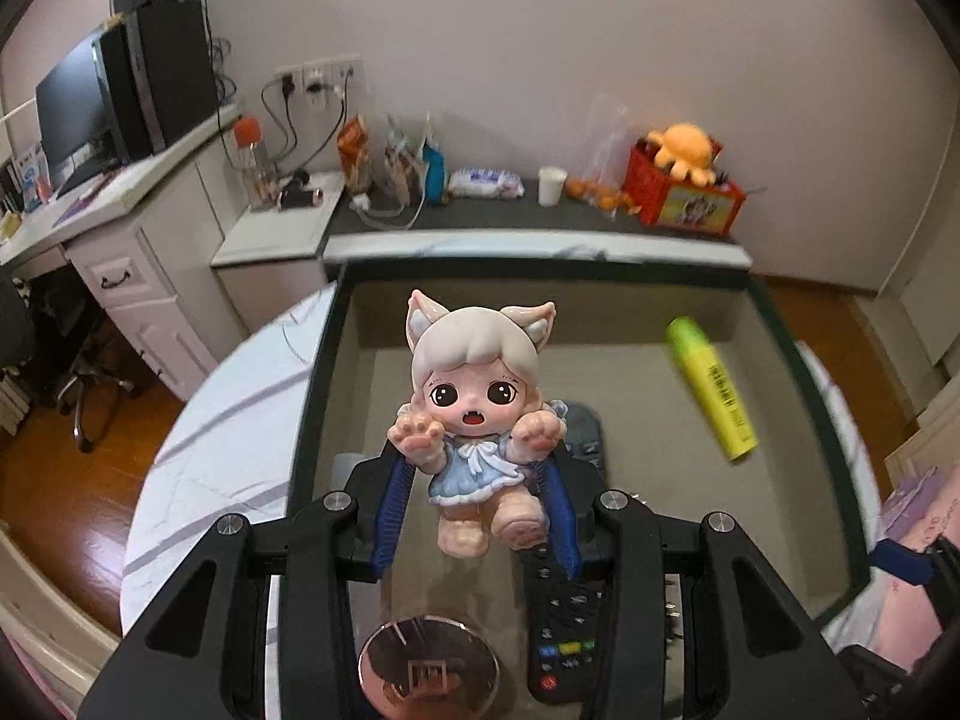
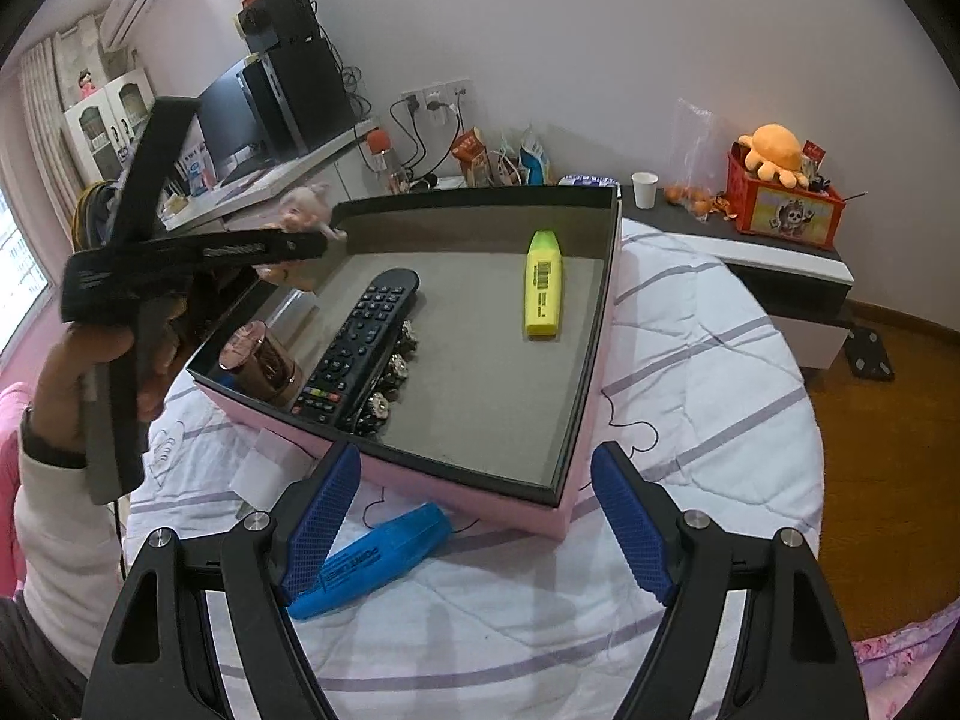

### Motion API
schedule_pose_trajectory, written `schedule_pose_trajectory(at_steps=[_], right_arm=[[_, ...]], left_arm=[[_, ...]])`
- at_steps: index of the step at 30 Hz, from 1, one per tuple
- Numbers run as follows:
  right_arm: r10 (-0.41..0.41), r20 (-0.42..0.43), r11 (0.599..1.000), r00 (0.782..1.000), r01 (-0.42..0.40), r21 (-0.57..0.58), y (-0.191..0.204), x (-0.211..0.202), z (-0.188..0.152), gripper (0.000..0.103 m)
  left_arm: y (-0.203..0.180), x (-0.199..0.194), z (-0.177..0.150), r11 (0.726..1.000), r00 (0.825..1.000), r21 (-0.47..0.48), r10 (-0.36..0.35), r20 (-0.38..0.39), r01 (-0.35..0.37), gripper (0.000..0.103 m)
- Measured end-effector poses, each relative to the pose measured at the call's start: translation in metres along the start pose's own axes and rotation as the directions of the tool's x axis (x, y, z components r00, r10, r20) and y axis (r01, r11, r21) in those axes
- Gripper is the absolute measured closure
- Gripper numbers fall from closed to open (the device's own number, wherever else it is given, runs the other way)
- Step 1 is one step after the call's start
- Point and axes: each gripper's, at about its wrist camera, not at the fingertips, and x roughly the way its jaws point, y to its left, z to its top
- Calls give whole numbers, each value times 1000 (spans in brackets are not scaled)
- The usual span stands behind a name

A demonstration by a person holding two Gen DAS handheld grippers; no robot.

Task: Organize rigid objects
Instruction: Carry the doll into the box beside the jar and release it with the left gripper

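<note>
free box floor (image 2: 480,384) btwn remote (image 2: 360,342) & yellow highlighter (image 2: 543,285)

White purple-striped bed quilt (image 2: 690,360) under pink box (image 2: 480,492), blue highlighter (image 2: 372,558) just beside it.

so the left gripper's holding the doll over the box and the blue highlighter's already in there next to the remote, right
Not quite. The blue highlighter lies outside the box, on the bedspread, as the right wrist view shows. The left gripper does hold the doll over the box.
</note>
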Motion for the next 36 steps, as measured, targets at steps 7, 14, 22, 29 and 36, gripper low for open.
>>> schedule_pose_trajectory(at_steps=[7,14,22,29,36], right_arm=[[18,-18,1000,1000,-18,-12,0,8,0,22],[17,-27,1000,999,-18,-22,3,11,-1,22],[11,-31,1000,999,-11,-20,5,6,-3,22],[-17,-23,1000,1000,17,1,5,-5,-11,22],[-44,-30,999,999,44,10,13,-13,-24,22]], left_arm=[[2,20,-8,999,996,-1,45,-73,-46,63],[0,28,-14,997,991,19,70,-117,-69,62],[3,-4,-14,999,996,-6,50,-69,-50,40],[10,-75,-44,999,999,-17,29,41,-28,11],[-1,-109,-94,1000,999,-3,17,34,-17,5]])
